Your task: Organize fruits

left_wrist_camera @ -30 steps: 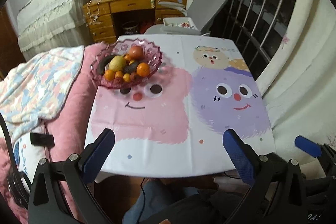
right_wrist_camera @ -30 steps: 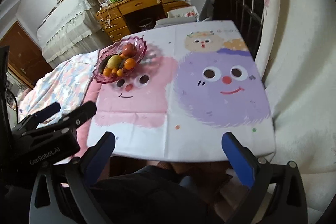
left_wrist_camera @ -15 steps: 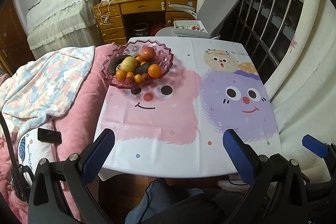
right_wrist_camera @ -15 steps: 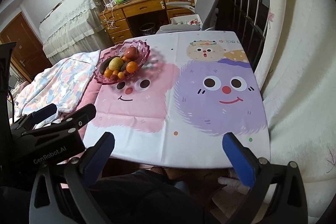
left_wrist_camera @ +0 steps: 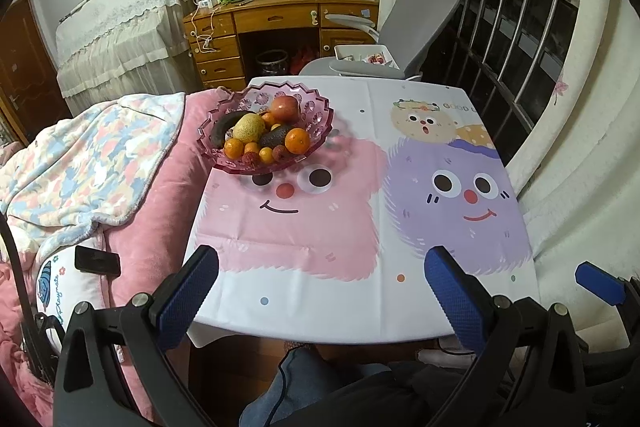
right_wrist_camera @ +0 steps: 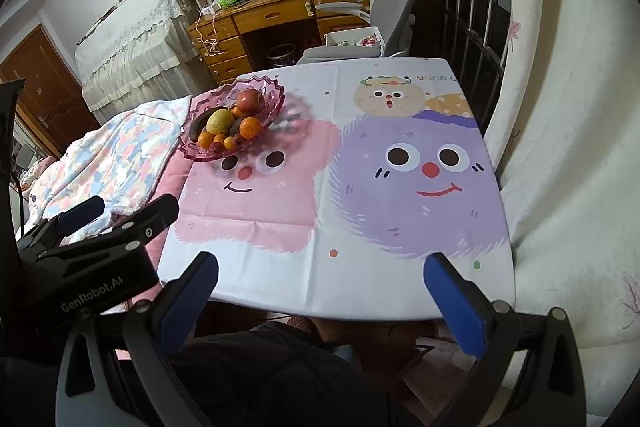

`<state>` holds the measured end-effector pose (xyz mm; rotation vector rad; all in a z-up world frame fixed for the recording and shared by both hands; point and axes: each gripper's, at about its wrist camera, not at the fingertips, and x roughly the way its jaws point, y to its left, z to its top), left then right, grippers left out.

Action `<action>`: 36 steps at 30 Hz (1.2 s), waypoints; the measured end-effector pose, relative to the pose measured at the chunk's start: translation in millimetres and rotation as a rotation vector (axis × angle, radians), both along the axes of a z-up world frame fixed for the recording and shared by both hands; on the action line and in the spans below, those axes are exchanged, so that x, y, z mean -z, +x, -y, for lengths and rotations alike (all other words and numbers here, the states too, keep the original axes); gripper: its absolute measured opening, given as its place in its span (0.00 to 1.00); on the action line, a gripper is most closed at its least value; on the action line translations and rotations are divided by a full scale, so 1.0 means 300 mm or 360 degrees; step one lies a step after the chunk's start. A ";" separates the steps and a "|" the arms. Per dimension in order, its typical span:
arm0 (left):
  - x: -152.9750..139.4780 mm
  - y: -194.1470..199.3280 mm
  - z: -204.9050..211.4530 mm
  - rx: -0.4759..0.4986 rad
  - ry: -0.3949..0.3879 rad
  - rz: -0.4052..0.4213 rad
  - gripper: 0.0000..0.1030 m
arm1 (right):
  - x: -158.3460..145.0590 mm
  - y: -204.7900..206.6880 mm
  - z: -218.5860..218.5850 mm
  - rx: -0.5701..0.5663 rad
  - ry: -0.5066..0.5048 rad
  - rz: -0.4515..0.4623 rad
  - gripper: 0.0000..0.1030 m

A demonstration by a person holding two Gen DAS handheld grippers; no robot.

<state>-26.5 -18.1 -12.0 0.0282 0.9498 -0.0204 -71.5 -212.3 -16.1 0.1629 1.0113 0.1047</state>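
Observation:
A pink glass bowl stands at the far left corner of the table. It holds a red apple, a yellow pear, an orange, dark long fruits and several small orange and red fruits. My left gripper is open and empty above the table's near edge. My right gripper is open and empty beside it, also at the near edge. Both are well short of the bowl.
The table carries a cloth with a pink and a purple cartoon face. A bed with pink and patterned blankets borders the left side. A grey chair and wooden desk stand behind. A curtain hangs on the right.
Both grippers have drawn back and tilted up a little, so the table and bowl sit lower and nearer the middle of each view. Both stay open and empty.

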 end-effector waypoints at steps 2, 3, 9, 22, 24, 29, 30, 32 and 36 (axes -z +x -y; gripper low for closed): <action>0.002 0.003 0.001 0.0000 0.0000 0.0000 0.99 | 0.002 0.002 0.003 0.0002 0.0002 0.0000 1.00; 0.001 0.005 0.004 0.0002 0.0003 0.0002 0.99 | 0.002 0.002 0.004 0.0002 0.0003 -0.0001 1.00; -0.001 0.015 0.005 0.0013 0.0006 0.0005 0.99 | 0.001 0.005 0.012 0.0015 0.0015 0.0004 1.00; -0.003 0.019 0.007 0.0010 0.0002 0.0004 0.99 | 0.002 0.020 0.015 0.0027 0.0019 0.0000 1.00; -0.005 0.029 0.011 0.0010 -0.0002 0.0002 0.99 | 0.004 0.022 0.015 0.0024 0.0020 -0.0003 1.00; -0.006 0.050 0.018 0.0005 -0.0015 -0.0005 0.99 | 0.010 0.033 0.017 0.0029 0.0025 -0.0009 1.00; -0.006 0.055 0.020 0.0006 -0.0017 -0.0007 0.99 | 0.009 0.032 0.017 0.0028 0.0024 -0.0009 1.00; -0.003 0.063 0.021 0.0007 -0.0018 -0.0010 0.99 | 0.016 0.037 0.019 0.0033 0.0027 -0.0016 1.00; -0.001 0.068 0.023 0.0007 -0.0019 -0.0010 0.99 | 0.018 0.040 0.021 0.0029 0.0027 -0.0016 1.00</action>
